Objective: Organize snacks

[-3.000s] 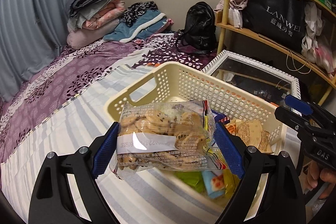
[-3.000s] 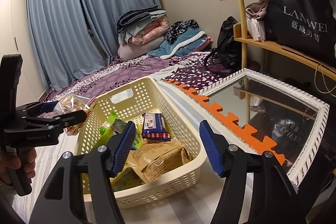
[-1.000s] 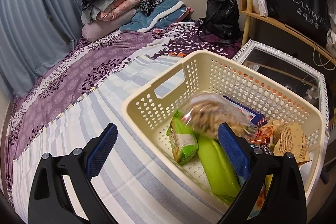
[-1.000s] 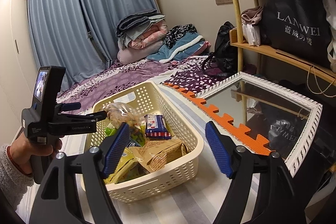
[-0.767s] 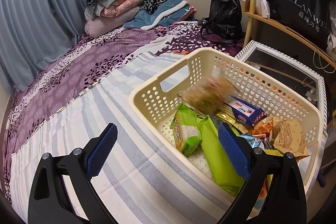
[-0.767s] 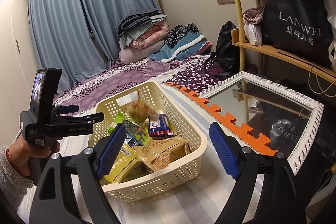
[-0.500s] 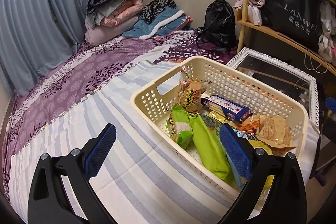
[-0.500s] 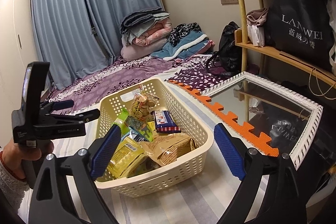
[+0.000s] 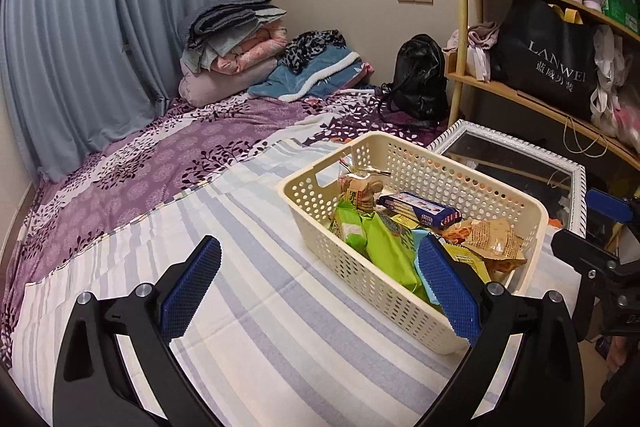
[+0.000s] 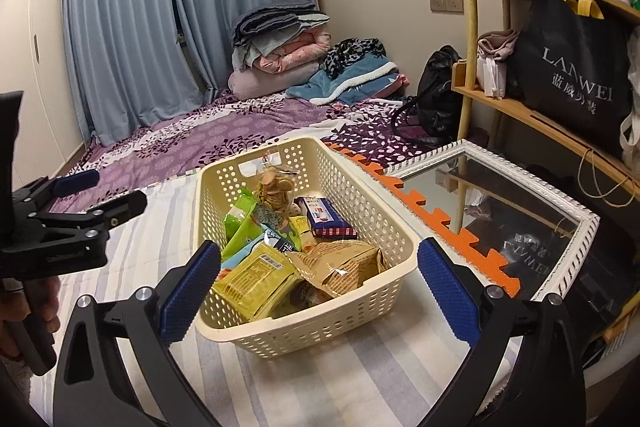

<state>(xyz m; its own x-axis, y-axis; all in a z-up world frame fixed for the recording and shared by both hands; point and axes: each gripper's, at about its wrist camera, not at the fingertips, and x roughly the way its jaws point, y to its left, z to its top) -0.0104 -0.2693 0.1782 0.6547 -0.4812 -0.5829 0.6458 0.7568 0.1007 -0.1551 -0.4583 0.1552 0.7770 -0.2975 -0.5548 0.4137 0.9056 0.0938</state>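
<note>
A cream perforated basket (image 9: 400, 303) (image 10: 360, 311) stands on the striped bed sheet and holds several snack packs. The clear cookie bag (image 9: 362, 189) (image 10: 276, 189) stands upright at the basket's far end. Beside it lie a green pack (image 9: 386, 253) (image 10: 238, 223), a blue biscuit pack (image 9: 418, 211) (image 10: 326, 219), a brown crinkled bag (image 9: 494, 239) (image 10: 340, 265) and a yellow pack (image 10: 254, 279). My left gripper (image 9: 318, 285) is open and empty, near the basket's left side. My right gripper (image 10: 318, 285) is open and empty, in front of the basket.
A white-framed mirror (image 10: 500, 211) lies right of the basket with orange foam edging (image 10: 432, 223). A wooden shelf (image 10: 540, 119) holds a black LANWEI bag (image 10: 572, 67). Folded bedding (image 9: 236, 47) and a black backpack (image 9: 420, 79) sit at the bed's far end.
The left gripper opened and dropped the cookie bag into the basket, where it tumbled and settled upright at the far end. Both grippers have pulled back from the basket.
</note>
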